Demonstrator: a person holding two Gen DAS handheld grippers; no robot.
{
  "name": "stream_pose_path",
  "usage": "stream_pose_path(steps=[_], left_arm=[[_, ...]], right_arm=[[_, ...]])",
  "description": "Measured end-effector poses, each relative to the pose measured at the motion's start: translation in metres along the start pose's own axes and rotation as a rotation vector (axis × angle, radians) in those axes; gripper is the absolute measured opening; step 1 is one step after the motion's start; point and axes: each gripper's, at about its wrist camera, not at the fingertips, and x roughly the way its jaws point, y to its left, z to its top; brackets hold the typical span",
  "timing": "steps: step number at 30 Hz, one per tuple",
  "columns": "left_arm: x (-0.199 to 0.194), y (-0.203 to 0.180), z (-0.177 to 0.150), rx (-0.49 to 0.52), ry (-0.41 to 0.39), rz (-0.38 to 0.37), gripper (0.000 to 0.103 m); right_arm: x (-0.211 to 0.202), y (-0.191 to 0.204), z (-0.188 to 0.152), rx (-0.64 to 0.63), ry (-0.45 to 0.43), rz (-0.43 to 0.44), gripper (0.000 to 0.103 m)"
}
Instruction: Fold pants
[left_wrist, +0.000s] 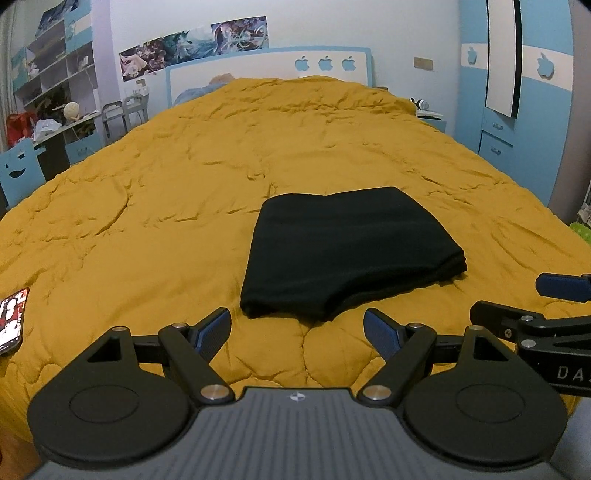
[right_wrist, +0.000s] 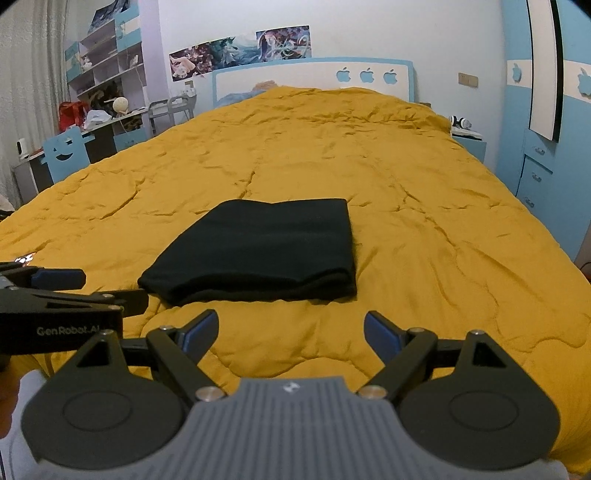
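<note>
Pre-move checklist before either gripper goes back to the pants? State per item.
1. Left hand-held gripper open and empty: ok.
2. Right hand-held gripper open and empty: ok.
3. Black pants lie folded in a compact stack on the yellow quilt: ok.
4. Neither gripper touches the pants: ok.
5. Phone at the quilt's left edge, apart from the pants: ok.
6. Layers evenly aligned underneath: cannot tell.

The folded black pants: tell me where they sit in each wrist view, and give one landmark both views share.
Left wrist view: the folded black pants lie right of centre on the yellow quilt, just beyond the open left gripper.
Right wrist view: the pants lie left of centre, beyond the open right gripper.
Shared landmark: the white headboard with three blue apple shapes.
</note>
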Motion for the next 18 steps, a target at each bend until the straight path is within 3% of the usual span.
stream_pose_path(steps=[18], left_arm=[[-0.0014,0.0018,0.001,-0.001,-0.005,0.001,0.095]], right_arm=[[-0.0021,-0.0004,-0.0036,-0.005,-0.008,0.006,0.082]])
